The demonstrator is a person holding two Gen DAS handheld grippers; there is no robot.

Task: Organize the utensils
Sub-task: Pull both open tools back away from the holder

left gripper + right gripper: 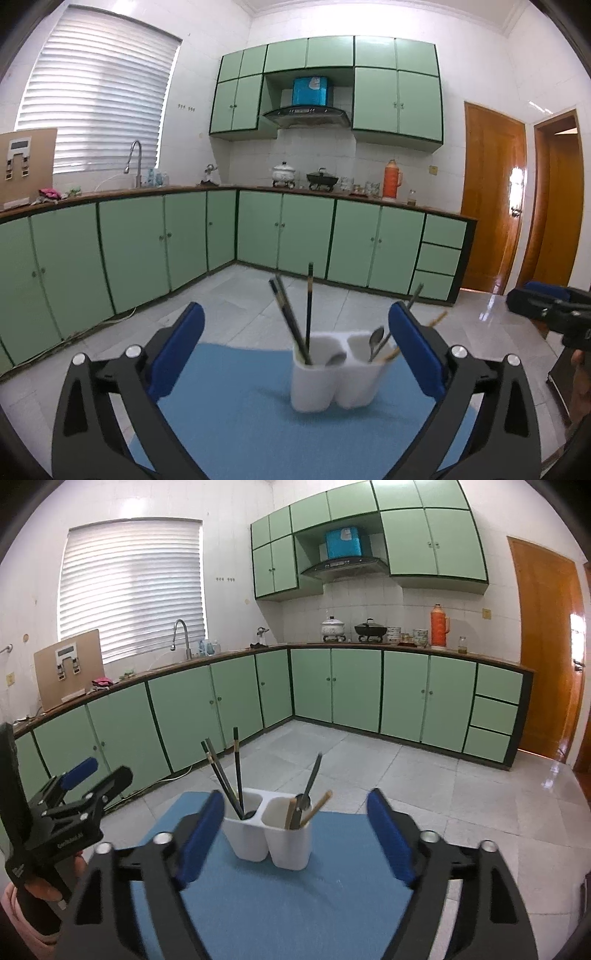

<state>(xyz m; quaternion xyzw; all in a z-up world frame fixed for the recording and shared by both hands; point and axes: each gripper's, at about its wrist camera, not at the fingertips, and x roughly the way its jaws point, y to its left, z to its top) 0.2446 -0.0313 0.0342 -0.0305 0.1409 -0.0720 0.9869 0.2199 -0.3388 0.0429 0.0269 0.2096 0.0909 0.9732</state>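
The white holder (utensils upright inside) stands ahead of both wide, empty grippers, left and right; seemingly nearer the right.

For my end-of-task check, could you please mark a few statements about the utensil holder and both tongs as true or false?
1. Both tongs, left and right, stand open and hold nothing. True.
2. The white holder has two compartments. True.
3. The dark chopsticks lie flat on the blue mat. False: they stand in the holder's left compartment.
4. The holder stands on bare floor. False: it stands on the mat.
5. A spoon sits in the right compartment. True.
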